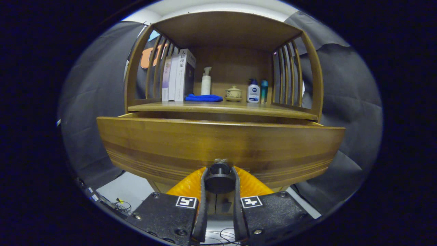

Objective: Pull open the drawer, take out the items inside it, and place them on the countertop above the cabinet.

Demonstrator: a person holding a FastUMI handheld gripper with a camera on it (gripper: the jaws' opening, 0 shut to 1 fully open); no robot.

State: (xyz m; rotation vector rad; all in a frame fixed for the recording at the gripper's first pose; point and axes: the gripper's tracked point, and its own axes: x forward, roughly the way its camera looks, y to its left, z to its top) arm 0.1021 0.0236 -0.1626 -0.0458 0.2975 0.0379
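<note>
Claw (219,179): both fingers clamped on the dark round knob (219,173), one on each side.
Knob: set low at the middle of the drawer front (218,148), between the fingers; its stem points straight back at the claw.
Drawer: front stands forward of the cabinet, with a shadowed gap showing under the countertop (222,108); judged partly open. Long axis runs side to side; travel is toward the claw.
Contents: hidden behind the front panel; cannot tell what lies inside.
Countertop: just above the drawer, beyond the fingers. Holds books (179,76) at one end, a blue cloth (203,98) beside them, a white spray bottle (206,81) behind the cloth, a small lidded pot (233,93), then a lotion bottle (253,91) and a teal tube (264,91) near the slatted side.
Free space: a bare strip along the countertop's front edge.
Risk 1: knob is round and small, so the fingers may slip off if the pull goes off-axis.
Risk 2: a pull to one side could jam the drawer on its runners.
Risk 3: too hard a pull could bring the drawer fully out.
</note>
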